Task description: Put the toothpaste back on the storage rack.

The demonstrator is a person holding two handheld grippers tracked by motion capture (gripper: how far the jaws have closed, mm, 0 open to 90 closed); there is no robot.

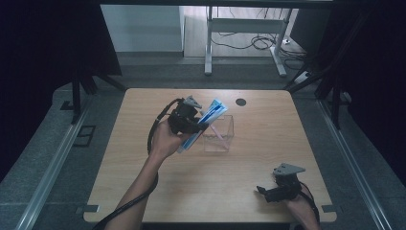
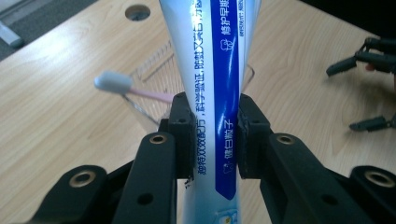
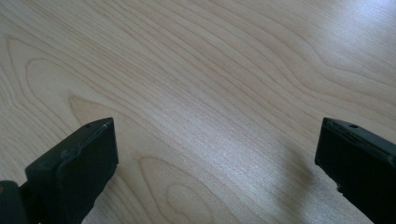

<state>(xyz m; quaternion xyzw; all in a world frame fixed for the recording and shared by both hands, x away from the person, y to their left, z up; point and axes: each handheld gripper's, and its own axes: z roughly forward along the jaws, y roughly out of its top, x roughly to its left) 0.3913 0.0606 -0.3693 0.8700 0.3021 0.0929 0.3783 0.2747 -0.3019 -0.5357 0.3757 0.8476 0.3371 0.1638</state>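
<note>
The white-and-blue toothpaste tube is clamped across its middle by the left gripper, tilted over the clear plastic box near the centre of the wooden table. A pink toothbrush with a grey head already leans inside that box. My worry: the box looks light, so the tube could snag the rim or brush and tip it. The right gripper hangs spread wide and empty near the table's front edge.
</note>
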